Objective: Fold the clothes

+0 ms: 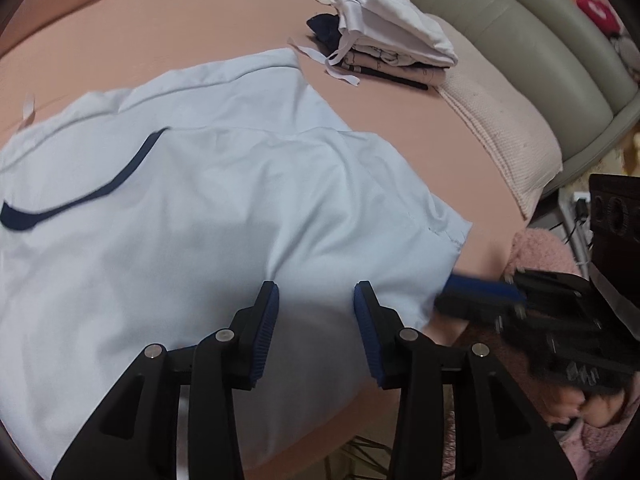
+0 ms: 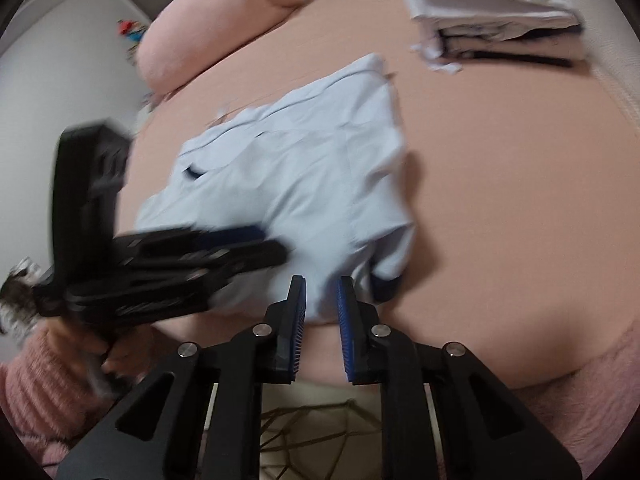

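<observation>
Item, nearest: left gripper (image 1: 316,292), jaws standing wide apart, nothing between them, poised over the near part of the light blue shirt (image 1: 192,200). Item: right gripper (image 2: 322,292), jaws at a narrower gap, the shirt's near hem lying just beyond the tips; no cloth seen pinched between the pads. Item: the shirt itself, on the peach bedsheet (image 1: 200,20), partly doubled over, with a navy-trimmed sleeve (image 2: 386,284) hanging loose at the near right corner and a navy-edged collar (image 1: 80,196) further in. Risk, judged: a pinch may catch only the top layer, so the layers beneath would slide and the fold would skew; the loose sleeve could flop out of the fold; the hem lies near the bed's edge and could be dragged off it. Both views are smeared with motion, so the two grippers, close together, might collide. Item, far: stack of folded clothes (image 1: 400,44) with trailing white ties, well apart from the shirt; a pink pillow (image 2: 216,28) beyond.
</observation>
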